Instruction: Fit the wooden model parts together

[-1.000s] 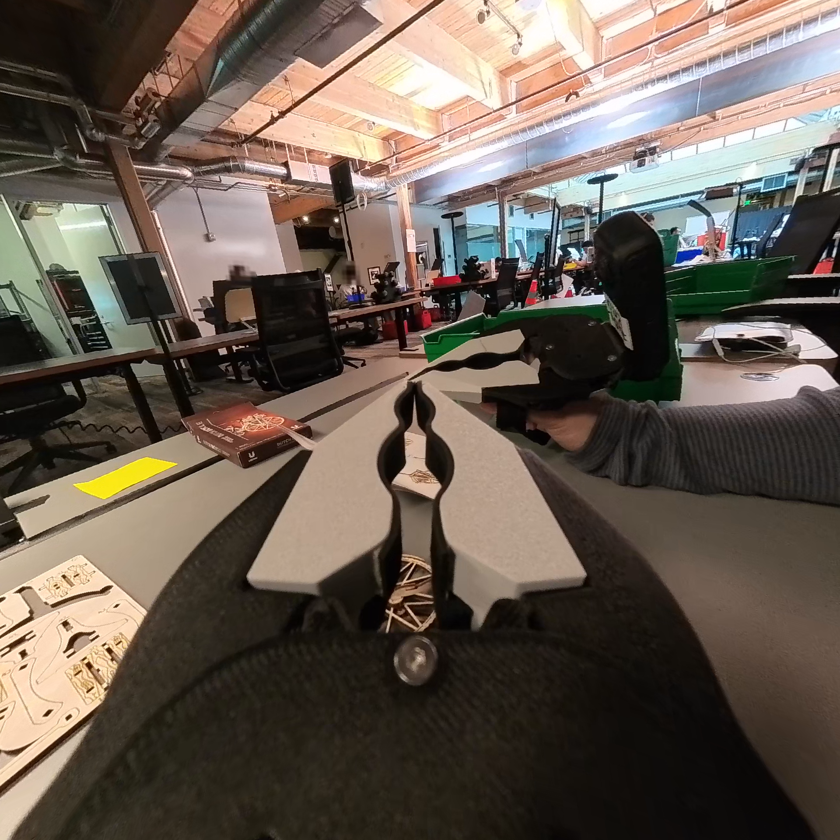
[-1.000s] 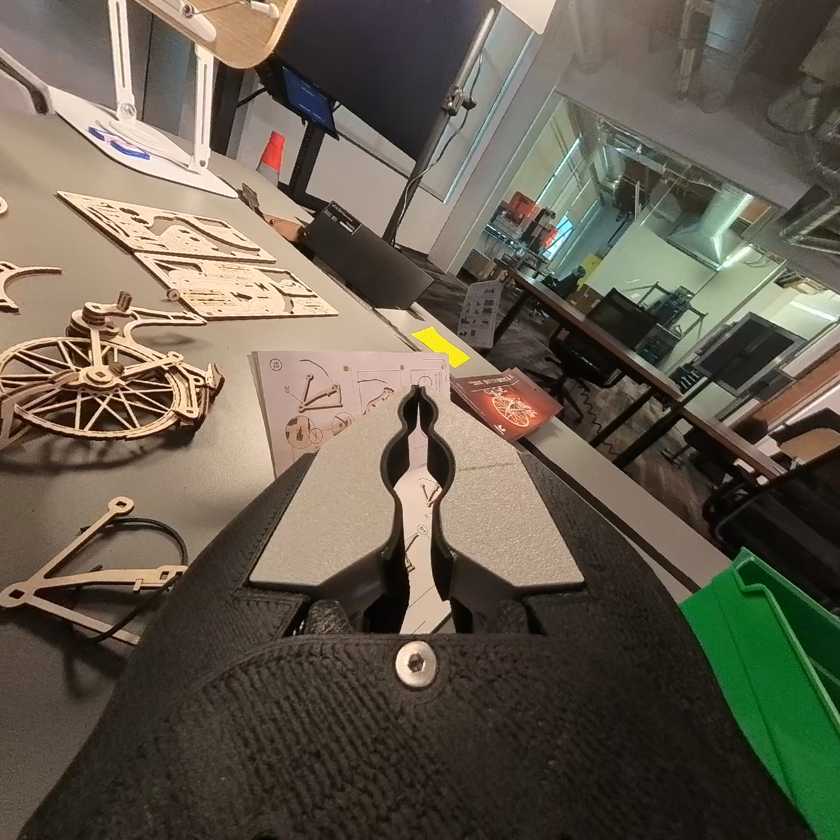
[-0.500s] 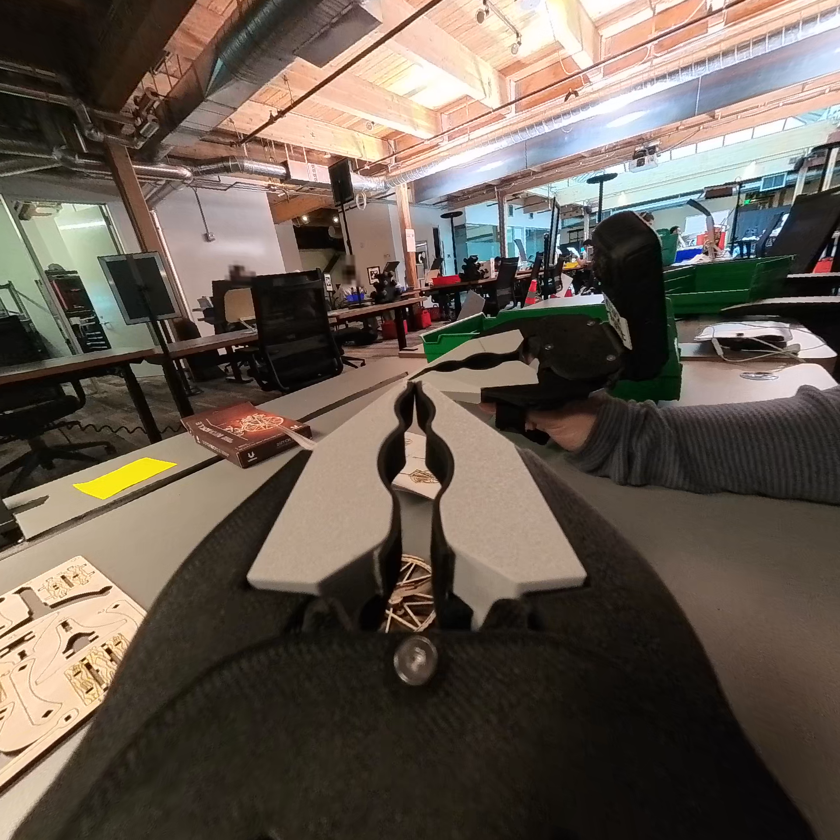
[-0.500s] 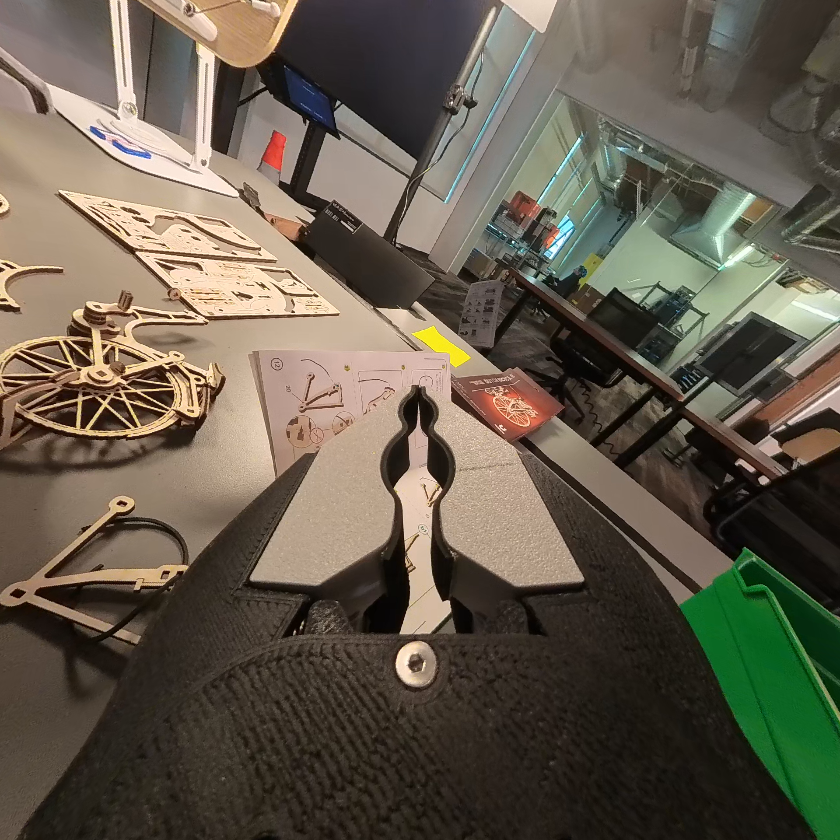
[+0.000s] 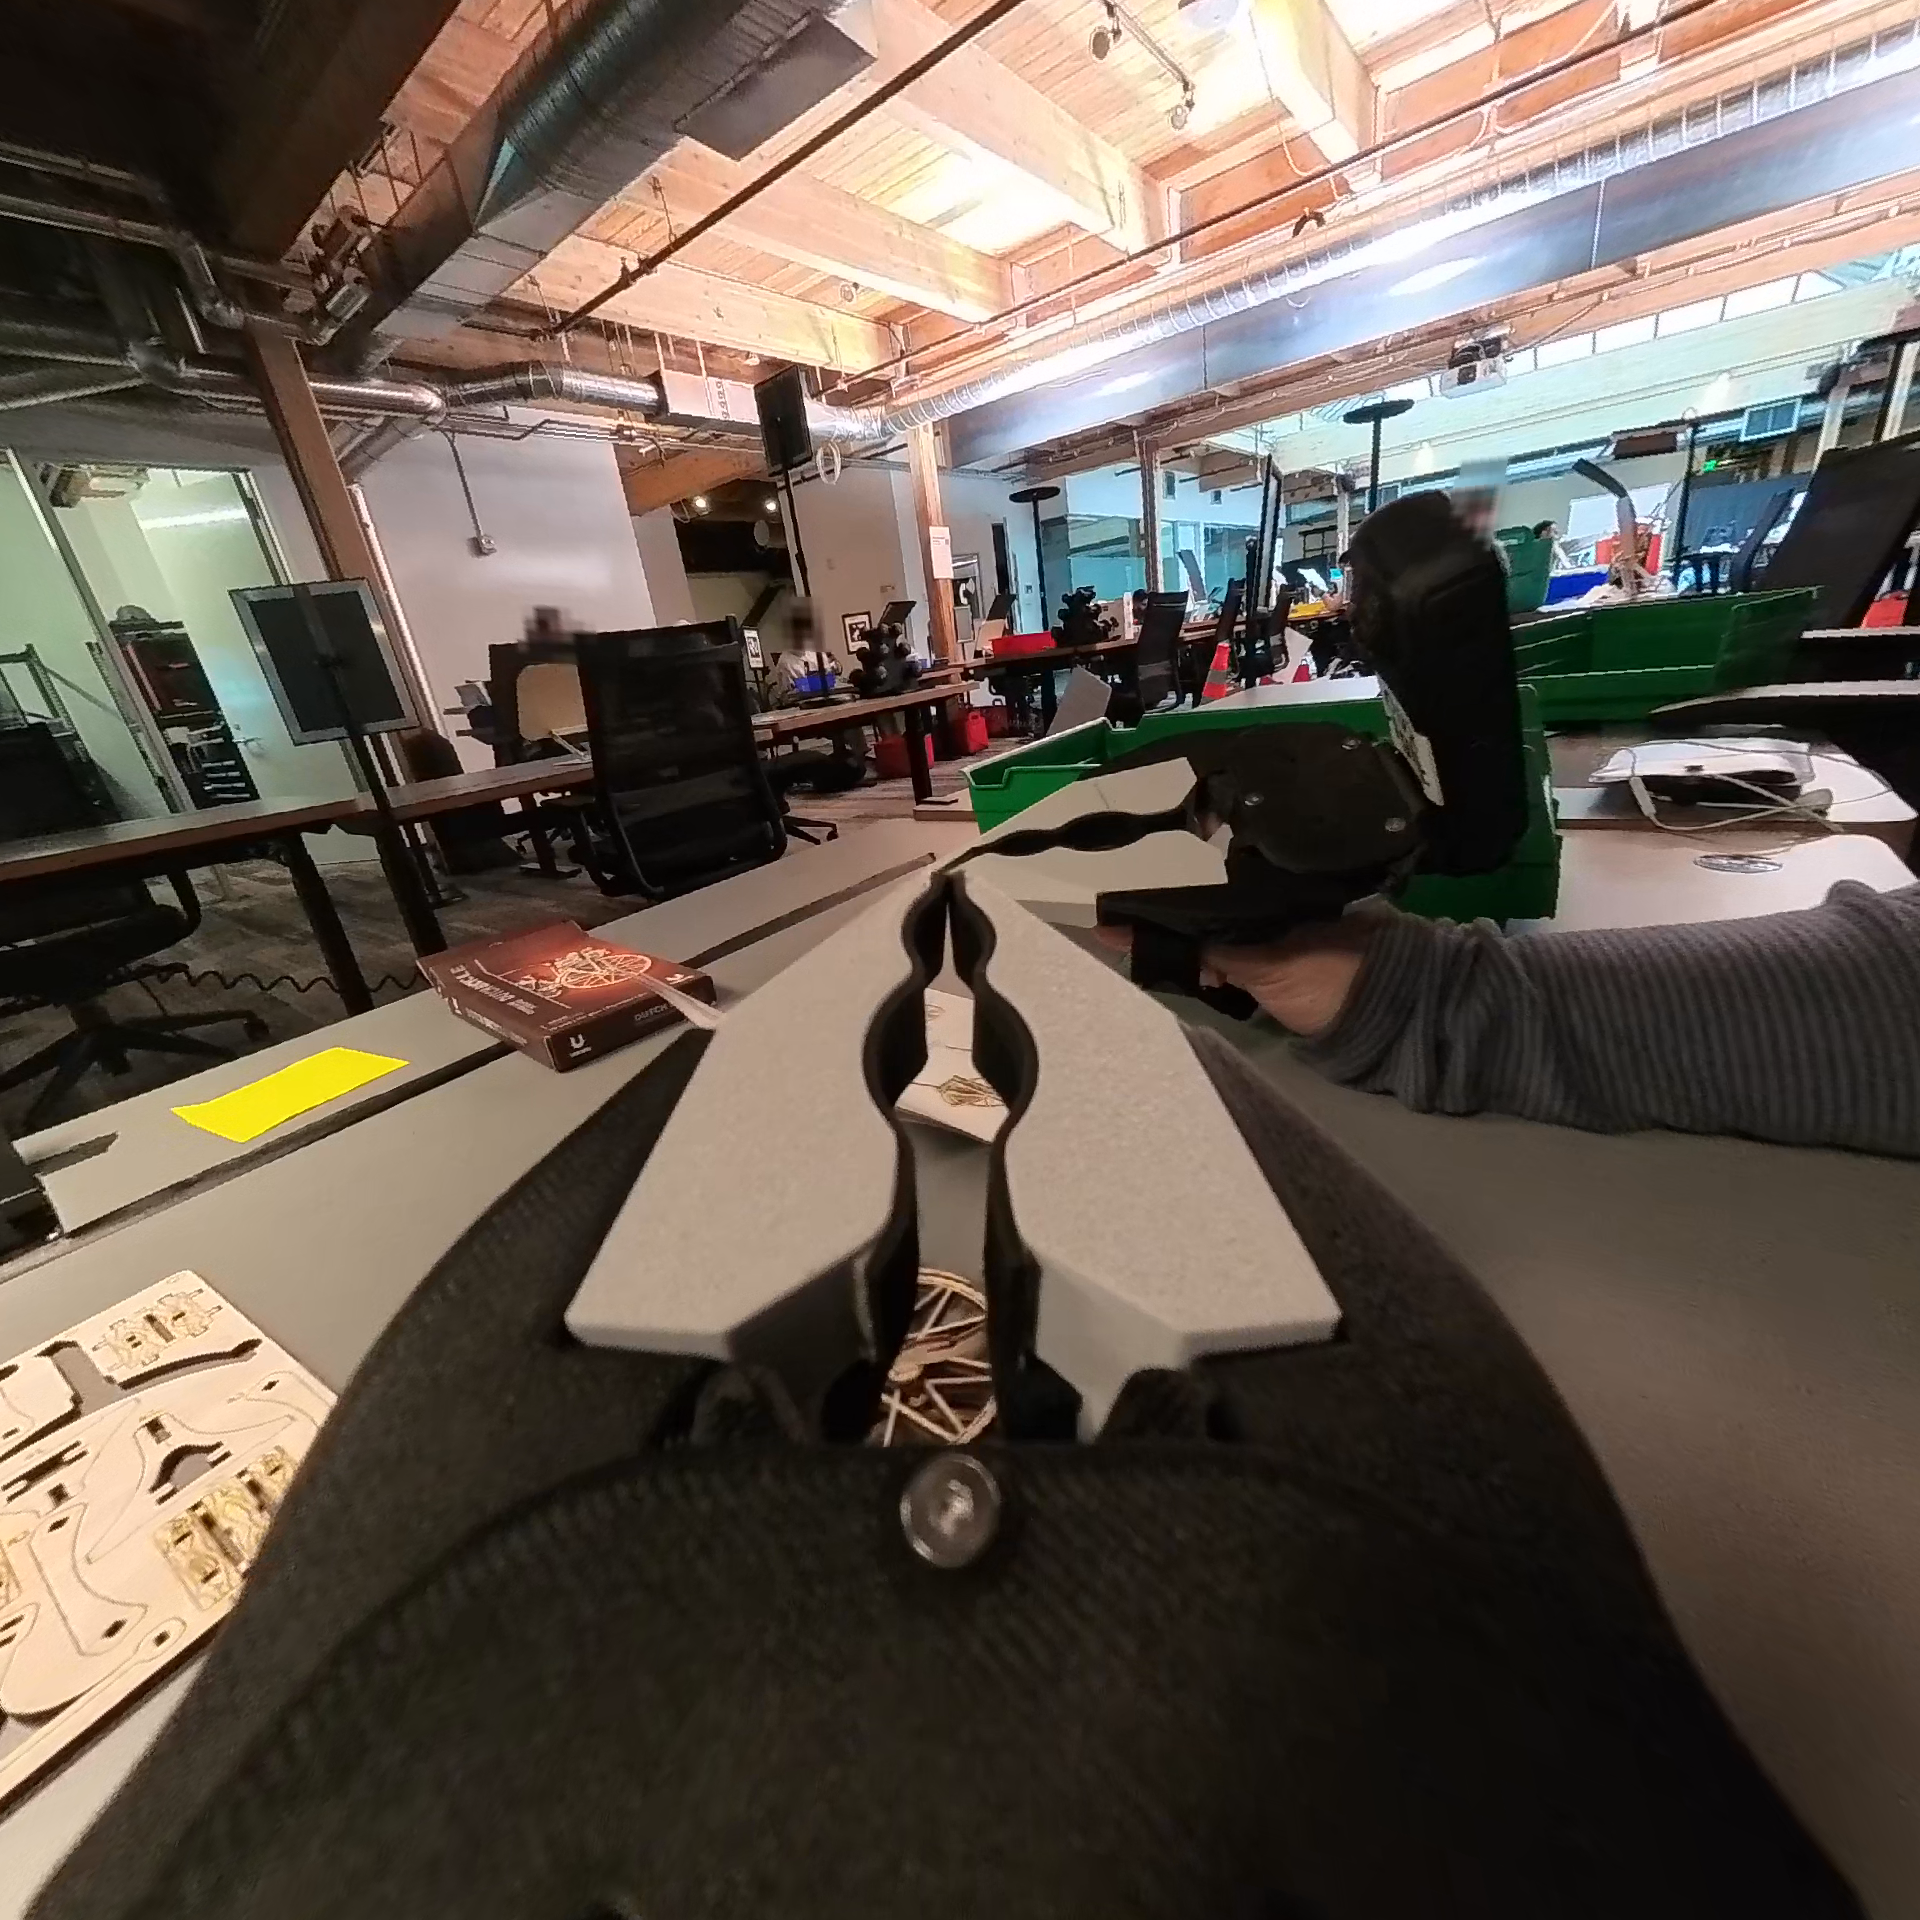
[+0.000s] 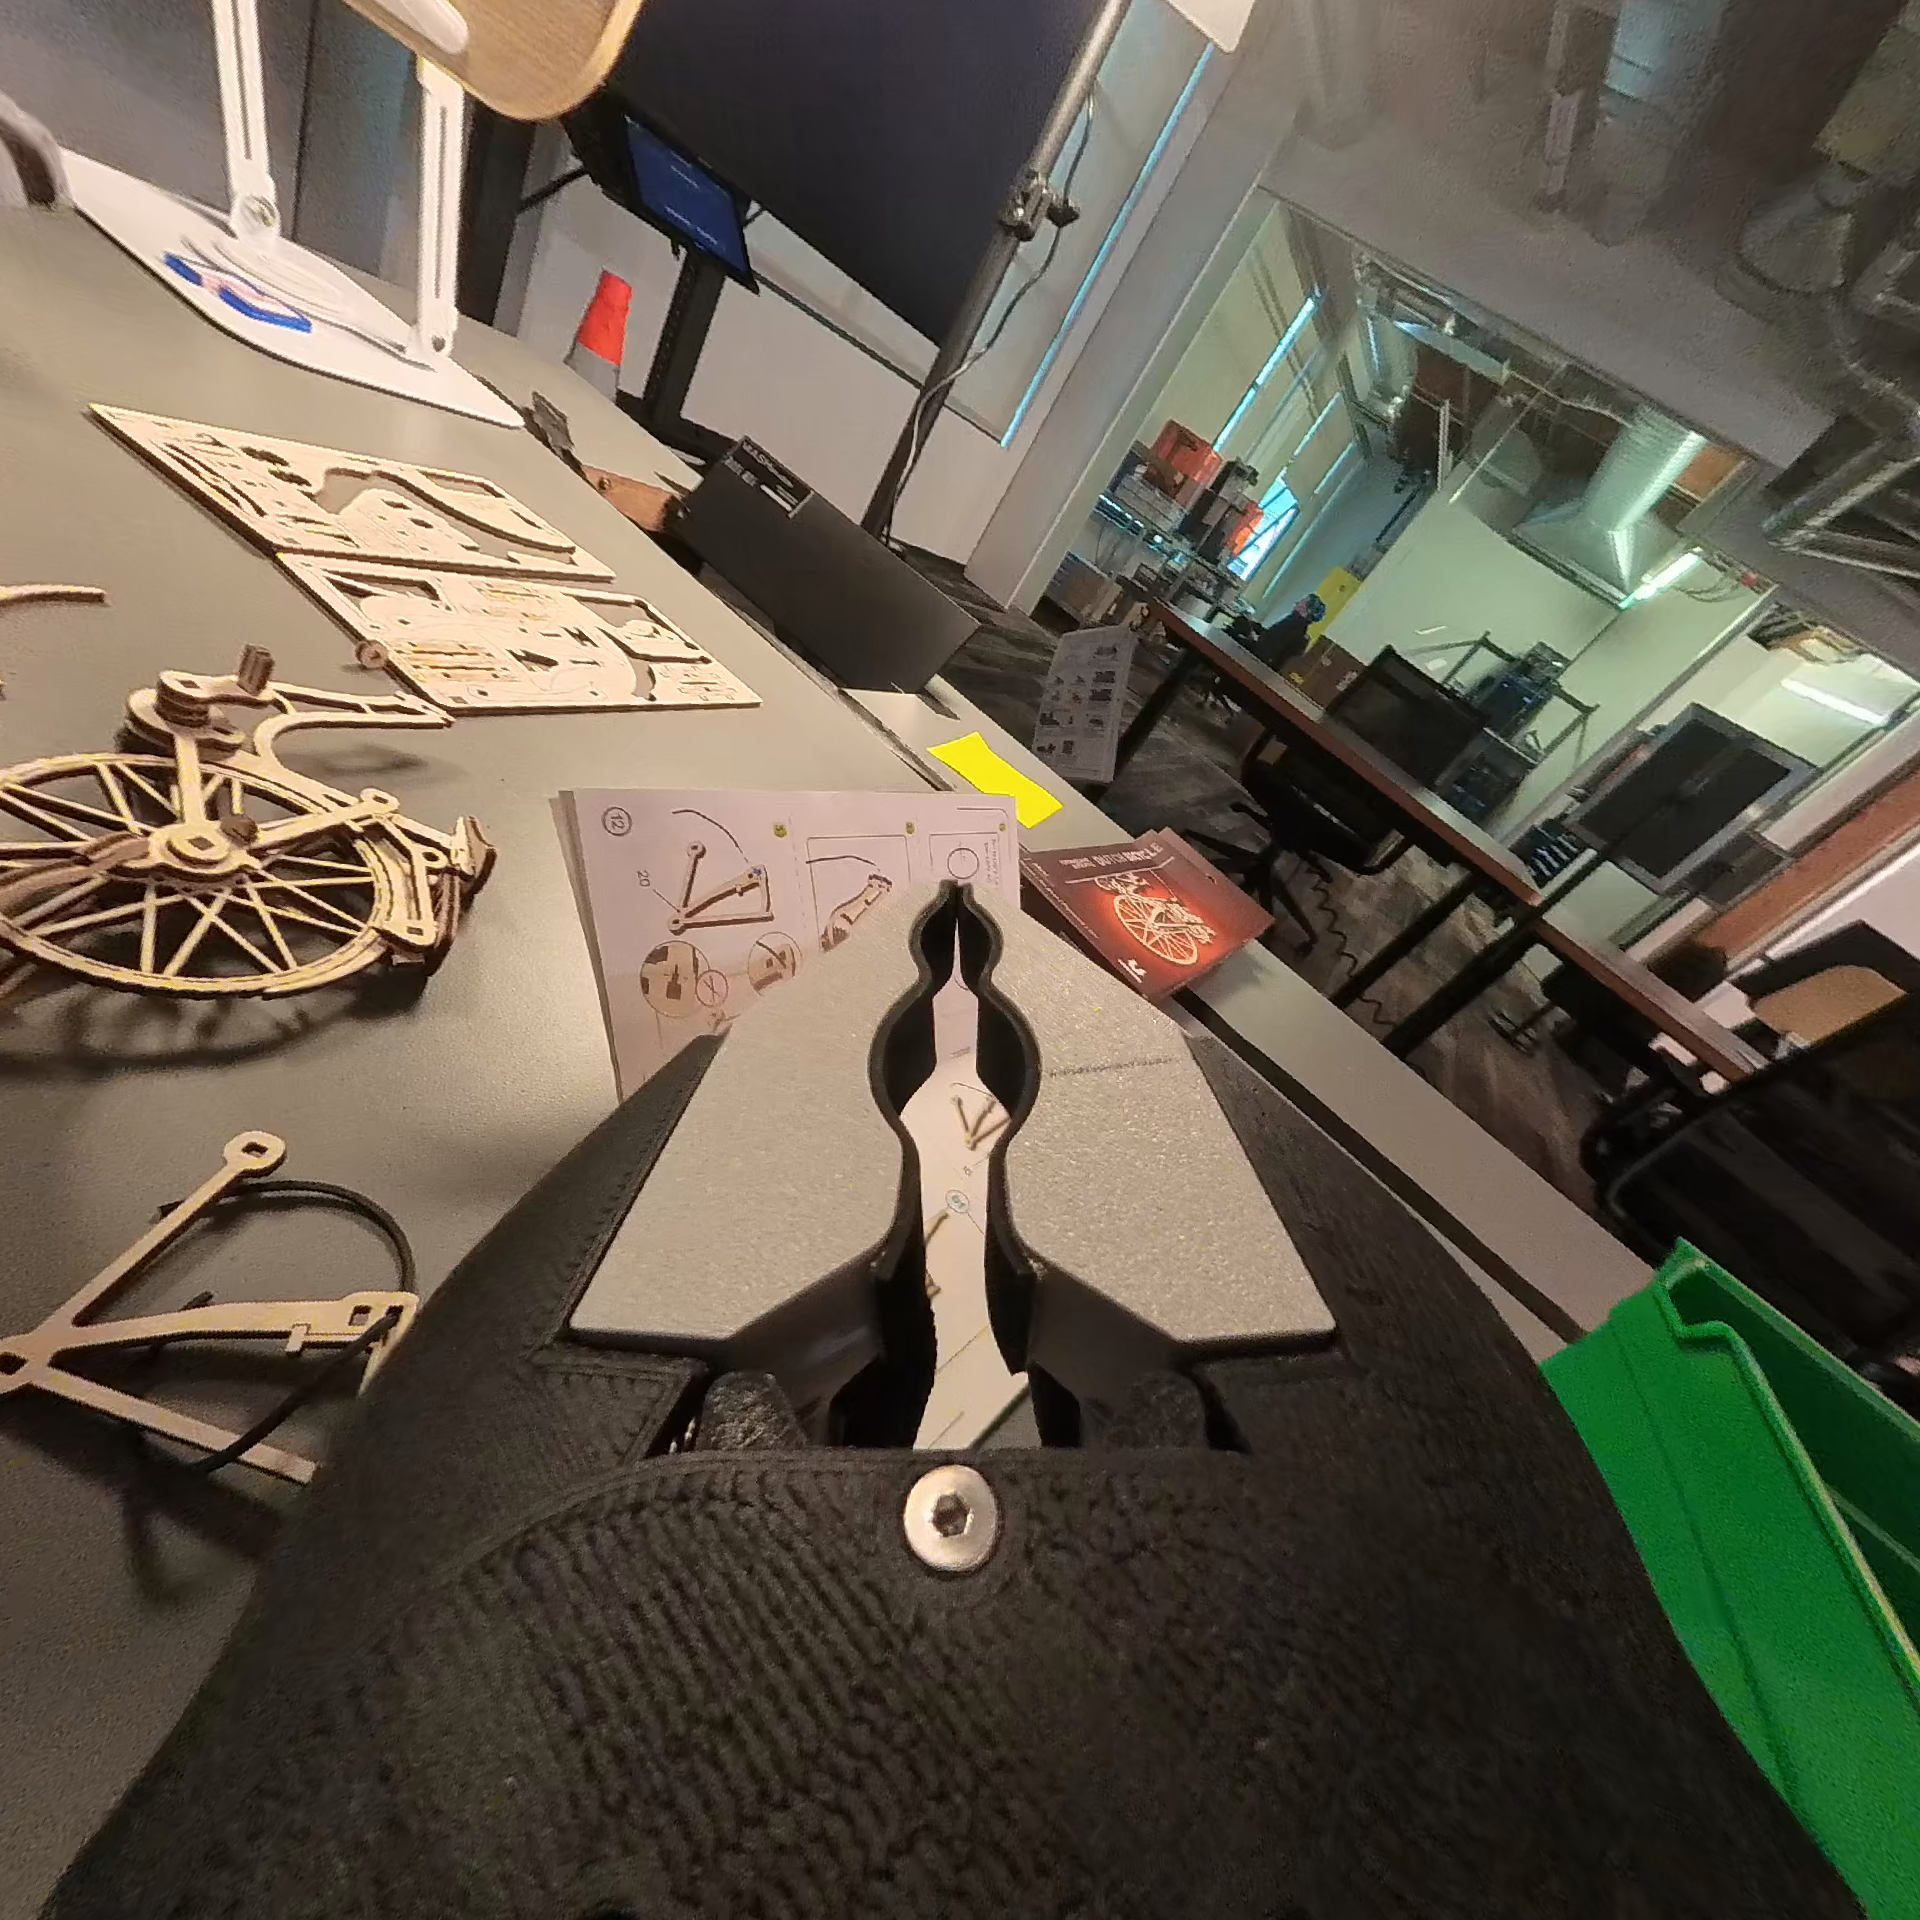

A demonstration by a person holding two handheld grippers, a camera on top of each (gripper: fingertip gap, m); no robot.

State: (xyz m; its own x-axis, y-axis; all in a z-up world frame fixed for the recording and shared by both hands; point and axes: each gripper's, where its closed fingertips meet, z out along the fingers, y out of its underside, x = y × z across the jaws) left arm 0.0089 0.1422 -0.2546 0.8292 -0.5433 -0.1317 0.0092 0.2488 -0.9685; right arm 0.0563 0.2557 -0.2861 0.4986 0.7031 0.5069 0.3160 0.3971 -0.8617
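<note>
A half-built wooden wheel assembly (image 6: 197,862) lies flat on the grey table (image 6: 416,1091) at the left of the right wrist view. A loose wooden frame piece with a black elastic loop (image 6: 197,1320) lies nearer, in front of it. Two wooden part sheets (image 6: 436,582) lie farther back; one shows in the left wrist view (image 5: 114,1496). My right gripper (image 6: 957,890) is shut and empty above the instruction sheet (image 6: 769,904). My left gripper (image 5: 950,883) is shut and empty; part of the wheel (image 5: 940,1361) shows under it. The right gripper also shows in the left wrist view (image 5: 966,854).
A brown kit box (image 6: 1143,914) lies near the table's far edge, also in the left wrist view (image 5: 566,987). A yellow tape patch (image 5: 286,1091) marks the edge strip. A green bin (image 6: 1787,1579) stands close at the right. A white lamp base (image 6: 281,301) stands at the back left.
The right wrist view has shifted a little, with the table things sliding slightly; otherwise both grippers stay shut and in place.
</note>
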